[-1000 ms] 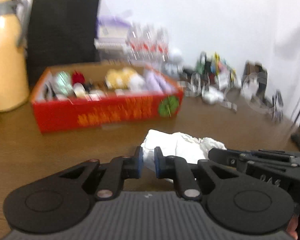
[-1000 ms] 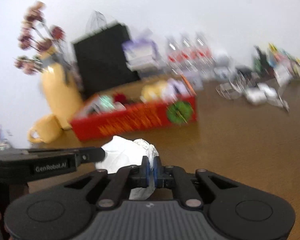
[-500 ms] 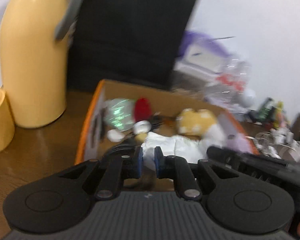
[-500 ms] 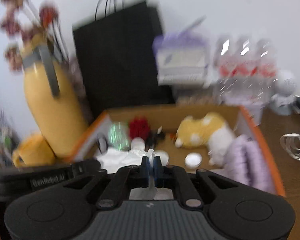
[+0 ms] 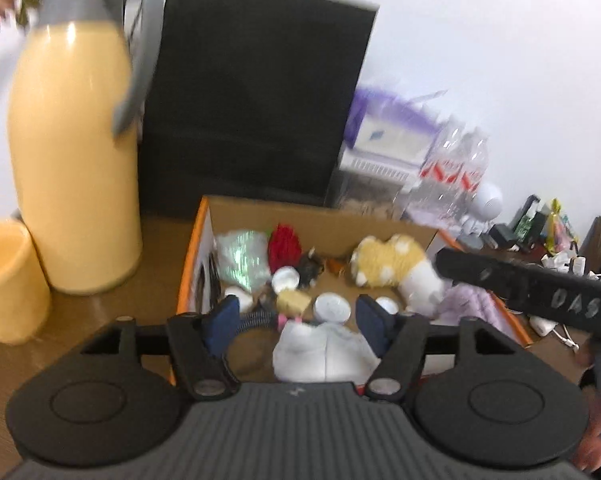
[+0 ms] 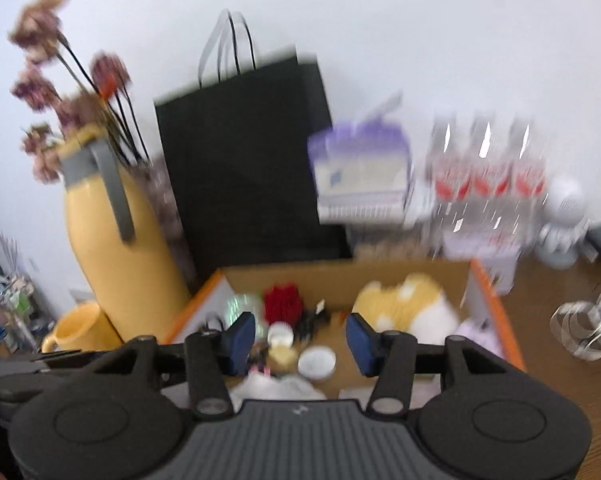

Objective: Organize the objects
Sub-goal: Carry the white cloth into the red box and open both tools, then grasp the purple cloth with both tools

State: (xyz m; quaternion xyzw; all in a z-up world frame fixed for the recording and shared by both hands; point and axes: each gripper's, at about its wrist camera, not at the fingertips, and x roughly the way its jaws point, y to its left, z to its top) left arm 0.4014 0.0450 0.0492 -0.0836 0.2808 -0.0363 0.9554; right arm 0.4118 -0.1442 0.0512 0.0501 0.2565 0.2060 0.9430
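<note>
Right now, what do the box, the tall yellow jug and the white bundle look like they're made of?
Box: cardboard, judging by the plain brown matte inner walls and orange printed edge. Jug: smooth and glossy with a bright highlight, probably painted metal or plastic; grey band looks matte. White bundle: soft and crumpled, cloth or tissue; blur leaves it open.

A brown wooden table (image 5: 4, 360) carries a yellow jug (image 5: 72, 168), a yellow cup (image 5: 8, 280), a black paper bag (image 5: 252, 92) and an orange-rimmed cardboard box (image 5: 196, 248), clustered together.
</note>
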